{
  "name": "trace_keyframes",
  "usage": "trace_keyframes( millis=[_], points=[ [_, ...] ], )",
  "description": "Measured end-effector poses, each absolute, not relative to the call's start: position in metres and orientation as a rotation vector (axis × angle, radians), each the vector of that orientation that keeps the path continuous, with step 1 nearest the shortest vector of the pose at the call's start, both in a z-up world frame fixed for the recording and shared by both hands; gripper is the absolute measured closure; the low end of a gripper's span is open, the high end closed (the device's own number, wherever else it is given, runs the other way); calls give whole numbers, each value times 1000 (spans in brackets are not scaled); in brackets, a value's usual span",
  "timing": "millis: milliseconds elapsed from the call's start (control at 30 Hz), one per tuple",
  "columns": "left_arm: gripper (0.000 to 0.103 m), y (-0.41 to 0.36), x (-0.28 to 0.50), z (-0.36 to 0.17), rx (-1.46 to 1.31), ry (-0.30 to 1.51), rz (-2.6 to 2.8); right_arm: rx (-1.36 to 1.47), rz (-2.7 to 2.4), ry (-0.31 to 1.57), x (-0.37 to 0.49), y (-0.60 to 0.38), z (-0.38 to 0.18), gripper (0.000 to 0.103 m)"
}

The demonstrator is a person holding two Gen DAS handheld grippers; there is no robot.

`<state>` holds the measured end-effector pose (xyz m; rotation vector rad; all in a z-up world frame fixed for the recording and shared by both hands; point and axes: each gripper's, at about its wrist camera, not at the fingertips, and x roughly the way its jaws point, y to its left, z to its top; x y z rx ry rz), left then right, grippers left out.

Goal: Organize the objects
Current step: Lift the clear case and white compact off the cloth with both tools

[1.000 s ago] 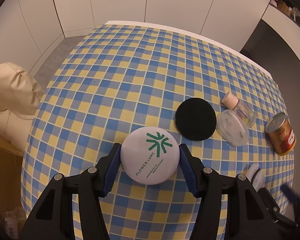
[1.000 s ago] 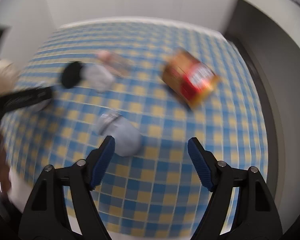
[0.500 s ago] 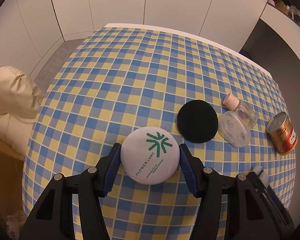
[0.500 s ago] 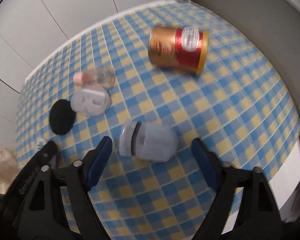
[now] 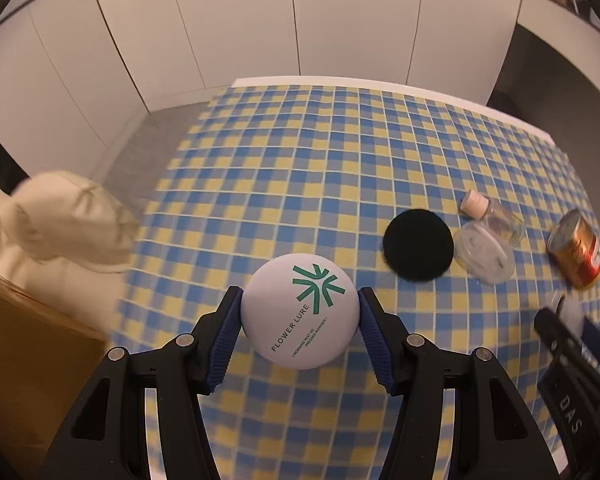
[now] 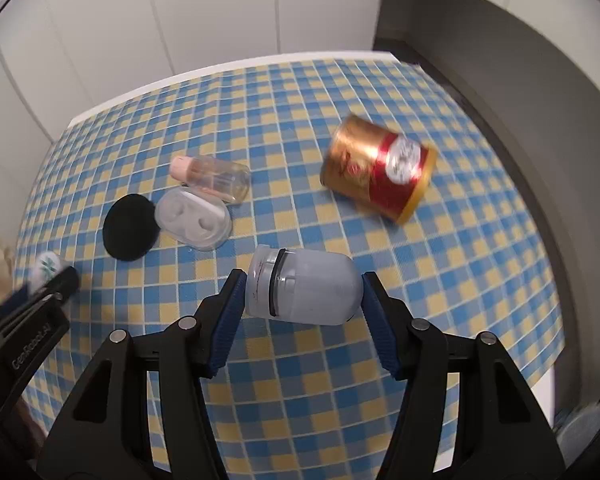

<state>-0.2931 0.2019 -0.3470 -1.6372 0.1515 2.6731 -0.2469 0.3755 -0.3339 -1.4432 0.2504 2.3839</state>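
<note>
Since the earlier frame, the right gripper (image 6: 302, 300) has been closed onto the frosted grey plastic capsule jar (image 6: 302, 290). Its long axis is laid straight across the jaws. The left gripper (image 5: 299, 326), beyond the flat black round pad (image 6: 130, 227) from the jar, is kept clamped on the round white powder compact (image 5: 299, 316).

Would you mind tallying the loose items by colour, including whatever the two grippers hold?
White: 1, round compact
Black: 1, pad
Clear or frosted: 3, bottle, lens case, capped jar
Gold and red: 1, can
Total: 6

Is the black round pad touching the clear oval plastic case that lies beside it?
Touching. In the right wrist view the black round pad meets the left edge of the clear oval plastic case, with no tablecloth visible between them.
</note>
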Motion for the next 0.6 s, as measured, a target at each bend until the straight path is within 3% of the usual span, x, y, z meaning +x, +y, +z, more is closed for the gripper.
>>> trace_keyframes(
  millis=[300, 600],
  points=[
    [45, 194, -274, -294, -1619, 243, 2636, -1495, 2465, 150, -245, 367, -297, 43],
    [45, 181, -281, -183, -1516, 243, 2714, -1458, 2533, 152, -246, 372, -206, 43]
  ],
)
